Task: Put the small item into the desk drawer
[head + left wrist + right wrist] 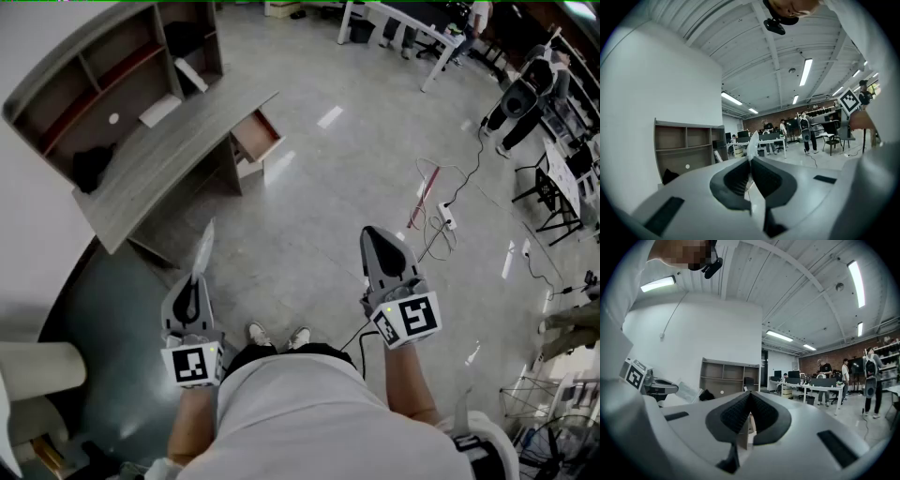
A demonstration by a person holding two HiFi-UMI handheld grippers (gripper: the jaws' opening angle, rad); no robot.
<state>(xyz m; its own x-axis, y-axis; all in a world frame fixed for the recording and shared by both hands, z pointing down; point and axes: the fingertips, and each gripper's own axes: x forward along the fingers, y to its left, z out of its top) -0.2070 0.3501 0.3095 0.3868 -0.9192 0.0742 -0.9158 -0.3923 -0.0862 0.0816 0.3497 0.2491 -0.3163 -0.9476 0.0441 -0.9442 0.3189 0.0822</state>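
Small item [204,246]: thin, flat, translucent-white plastic piece, pinched at its lower end in the left gripper [196,279], with the rest sticking out past the tips. Left gripper view confirms it: the dark ribbed pads are pressed together on the small item [752,146], and the left gripper [751,161] is held about level. Right gripper [370,234] has its jaws pressed together with nothing between them; the right gripper view shows the pads meeting at the tip of the right gripper [749,397], also level. Both grippers are out in front of the person, who stands on the grey concrete floor [319,187] in white shoes [277,335]. The grey wood-grain desk [178,150] is up-left in the head view, well apart from both grippers. Its brown-lined drawer [256,134] is pulled open on the side facing the open floor. A grey open shelf unit [103,66] sits on the desktop with a black lump [92,169] and a white flat object [159,111] in front of it. A white power strip [447,216] with cables lies on the floor to the right.
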